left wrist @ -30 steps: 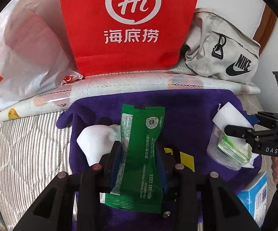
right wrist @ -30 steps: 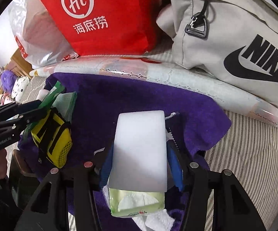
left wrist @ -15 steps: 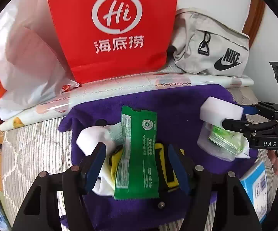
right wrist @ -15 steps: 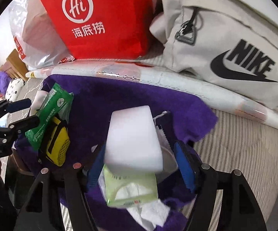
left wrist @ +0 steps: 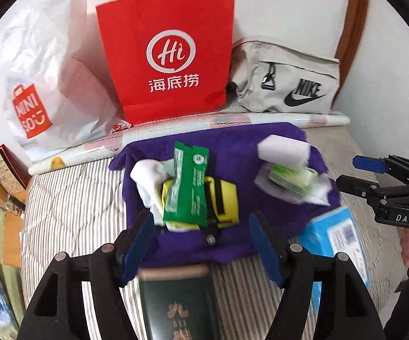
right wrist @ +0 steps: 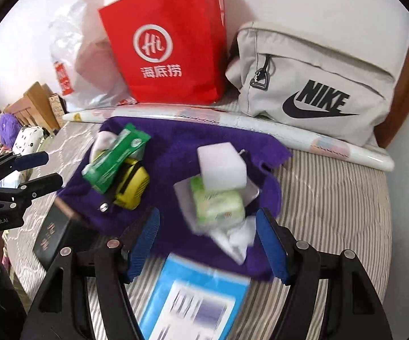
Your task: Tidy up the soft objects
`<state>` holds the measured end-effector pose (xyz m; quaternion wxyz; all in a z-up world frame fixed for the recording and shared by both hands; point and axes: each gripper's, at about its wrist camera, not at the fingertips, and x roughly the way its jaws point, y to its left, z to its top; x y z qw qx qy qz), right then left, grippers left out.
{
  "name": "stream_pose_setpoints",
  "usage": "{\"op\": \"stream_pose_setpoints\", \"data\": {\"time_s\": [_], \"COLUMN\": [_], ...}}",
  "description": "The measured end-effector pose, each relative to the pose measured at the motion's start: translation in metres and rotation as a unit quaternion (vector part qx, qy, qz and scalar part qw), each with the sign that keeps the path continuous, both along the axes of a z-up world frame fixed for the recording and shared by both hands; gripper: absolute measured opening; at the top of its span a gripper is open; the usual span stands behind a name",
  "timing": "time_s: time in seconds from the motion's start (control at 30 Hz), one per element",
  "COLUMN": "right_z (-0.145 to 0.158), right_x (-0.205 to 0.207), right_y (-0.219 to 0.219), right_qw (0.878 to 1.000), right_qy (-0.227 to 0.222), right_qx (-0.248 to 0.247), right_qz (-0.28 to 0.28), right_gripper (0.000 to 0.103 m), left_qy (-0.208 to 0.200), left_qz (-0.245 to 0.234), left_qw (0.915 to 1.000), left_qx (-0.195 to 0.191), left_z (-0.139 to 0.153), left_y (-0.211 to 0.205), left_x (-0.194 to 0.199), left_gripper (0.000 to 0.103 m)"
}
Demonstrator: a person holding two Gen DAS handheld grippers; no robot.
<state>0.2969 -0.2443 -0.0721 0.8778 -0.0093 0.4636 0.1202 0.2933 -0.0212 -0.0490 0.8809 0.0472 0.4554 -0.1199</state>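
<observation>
A bedroom at home, a bed with a striped quilted cover (left wrist: 74, 198), shopping bags, one red paper (left wrist: 167, 65) and one white plastic (left wrist: 51, 79), and a grey pouch (right wrist: 312, 85) leaning on the far white wall, wooden furniture (right wrist: 34, 104) far left.

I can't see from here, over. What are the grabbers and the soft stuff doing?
Left gripper opening, right gripper open, both empty. Green packet and white sponge stacked on purple towel. Nothing blocking.
</observation>
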Motion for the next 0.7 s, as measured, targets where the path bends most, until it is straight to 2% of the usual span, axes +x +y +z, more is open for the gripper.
{"op": "stream_pose_setpoints", "data": {"time_s": [0.13, 0.23, 0.33, 0.4, 0.5, 0.7], "right_z": [0.012, 0.019, 0.025, 0.028, 0.033, 0.035], "right_x": [-0.035, -0.059, -0.085, -0.099, -0.127, -0.172], "right_y": [0.002, 0.004, 0.009, 0.011, 0.014, 0.015], "right_qw": [1.0, 1.0, 0.999, 0.999, 0.998, 0.997], "right_qy": [-0.007, -0.009, -0.02, -0.025, -0.043, -0.046], "right_qx": [0.006, 0.005, -0.002, -0.002, -0.011, -0.008], "right_qz": [-0.007, -0.015, -0.026, -0.029, -0.039, -0.053], "right_gripper": [0.071, 0.076, 0.078, 0.08, 0.087, 0.089], "left_qy": [-0.01, -0.015, -0.016, -0.02, -0.047, -0.068], "left_qz": [0.001, 0.004, 0.007, 0.015, 0.042, 0.052], "left_qw": [0.9999, 0.9997, 0.9993, 0.9991, 0.9978, 0.9962], "left_qx": [-0.013, -0.021, -0.034, -0.033, -0.018, -0.015], "left_z": [0.015, 0.023, 0.028, 0.031, 0.035, 0.038], "left_y": [0.002, 0.004, 0.008, 0.011, 0.013, 0.016], "left_x": [-0.035, -0.061, -0.087, -0.102, -0.127, -0.171], "left_gripper": [0.073, 0.079, 0.08, 0.081, 0.087, 0.089]}}
